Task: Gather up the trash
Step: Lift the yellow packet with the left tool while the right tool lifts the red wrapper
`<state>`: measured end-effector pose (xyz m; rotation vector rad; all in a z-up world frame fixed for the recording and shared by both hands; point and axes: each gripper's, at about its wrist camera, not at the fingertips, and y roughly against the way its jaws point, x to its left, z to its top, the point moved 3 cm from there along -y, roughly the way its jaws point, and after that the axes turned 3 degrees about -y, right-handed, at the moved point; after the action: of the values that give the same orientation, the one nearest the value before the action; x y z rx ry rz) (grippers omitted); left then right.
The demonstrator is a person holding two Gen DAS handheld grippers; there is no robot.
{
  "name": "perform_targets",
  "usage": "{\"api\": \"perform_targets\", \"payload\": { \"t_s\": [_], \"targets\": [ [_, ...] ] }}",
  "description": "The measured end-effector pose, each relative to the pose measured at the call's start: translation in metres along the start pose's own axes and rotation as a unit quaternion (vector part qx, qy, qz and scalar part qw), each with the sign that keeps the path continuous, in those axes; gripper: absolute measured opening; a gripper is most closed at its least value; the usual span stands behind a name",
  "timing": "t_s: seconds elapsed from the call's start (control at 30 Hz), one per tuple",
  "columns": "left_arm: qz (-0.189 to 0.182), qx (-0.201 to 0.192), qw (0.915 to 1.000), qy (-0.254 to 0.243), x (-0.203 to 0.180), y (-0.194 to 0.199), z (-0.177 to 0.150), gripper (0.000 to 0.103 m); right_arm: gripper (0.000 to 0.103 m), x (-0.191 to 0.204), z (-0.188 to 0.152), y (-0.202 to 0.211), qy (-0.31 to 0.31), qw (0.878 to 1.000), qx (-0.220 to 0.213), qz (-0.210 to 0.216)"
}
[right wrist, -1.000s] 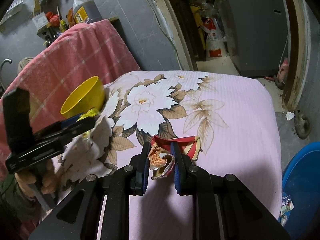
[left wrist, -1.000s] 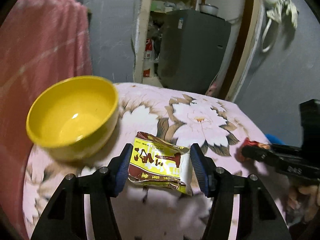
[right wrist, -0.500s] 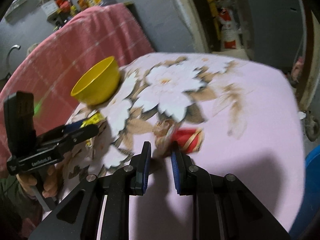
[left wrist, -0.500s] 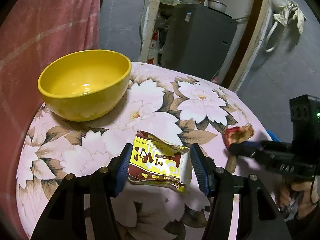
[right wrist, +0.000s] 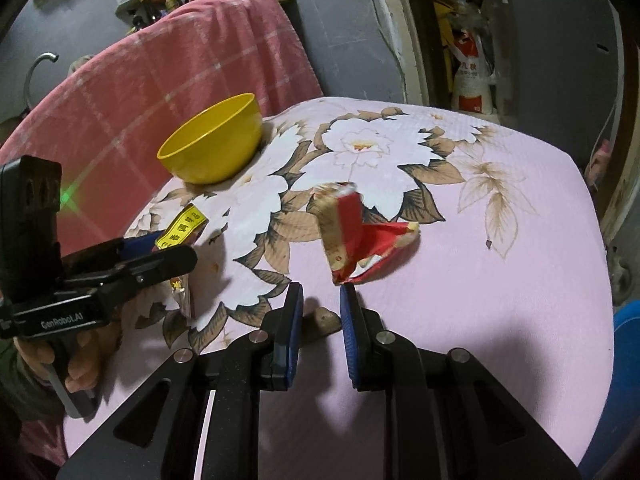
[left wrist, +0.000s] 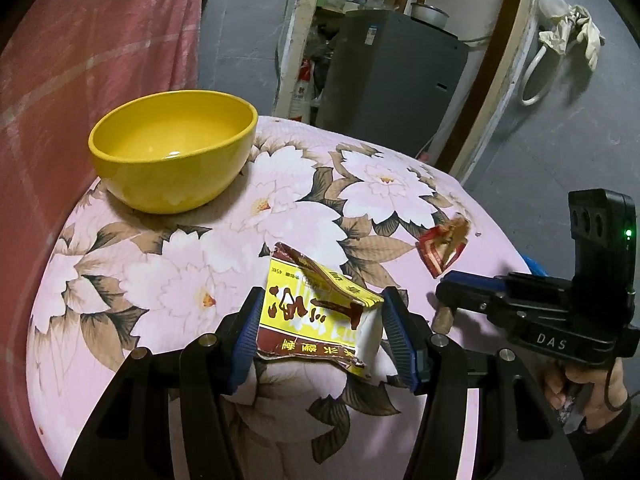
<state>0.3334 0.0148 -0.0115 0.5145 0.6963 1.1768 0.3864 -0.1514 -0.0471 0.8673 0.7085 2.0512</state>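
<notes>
My left gripper (left wrist: 320, 332) is shut on a yellow, red and white snack packet (left wrist: 316, 316) and holds it above the floral tablecloth (left wrist: 168, 280). The same packet (right wrist: 182, 226) and left gripper (right wrist: 176, 256) show at the left of the right wrist view. A torn red wrapper (right wrist: 362, 236) lies loose on the cloth just beyond my right gripper (right wrist: 318, 304), whose jaws stand slightly apart with nothing between them. The wrapper (left wrist: 442, 246) also shows in the left wrist view, just past the right gripper (left wrist: 444, 292).
A yellow bowl (left wrist: 172, 148) stands on the table's far left. A pink checked towel (right wrist: 160, 80) hangs behind it. A blue bin (right wrist: 626, 360) sits at the right below the table edge. A small brown scrap (right wrist: 322, 320) lies between my right fingers.
The right gripper opened and let go of the red wrapper, which dropped onto the cloth ahead of it. The left gripper pulled back from the bowl, still holding the packet.
</notes>
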Motion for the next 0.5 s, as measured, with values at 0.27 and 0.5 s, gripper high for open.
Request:
{"api": "perform_targets", "payload": {
  "t_s": [0.27,0.5],
  "targets": [
    [0.004,-0.009,1.0000,-0.001,-0.0004,0.0001,-0.0018,0.053,0.019,-0.0028,0.0001,-0.0009,-0.012,1.000,-0.001,-0.004],
    [0.003,-0.017,0.9998,0.014,0.0044,0.0025,-0.0040,0.053,0.034,0.0044,-0.0017,-0.0033,0.011,1.000,0.009,-0.002]
  ]
}}
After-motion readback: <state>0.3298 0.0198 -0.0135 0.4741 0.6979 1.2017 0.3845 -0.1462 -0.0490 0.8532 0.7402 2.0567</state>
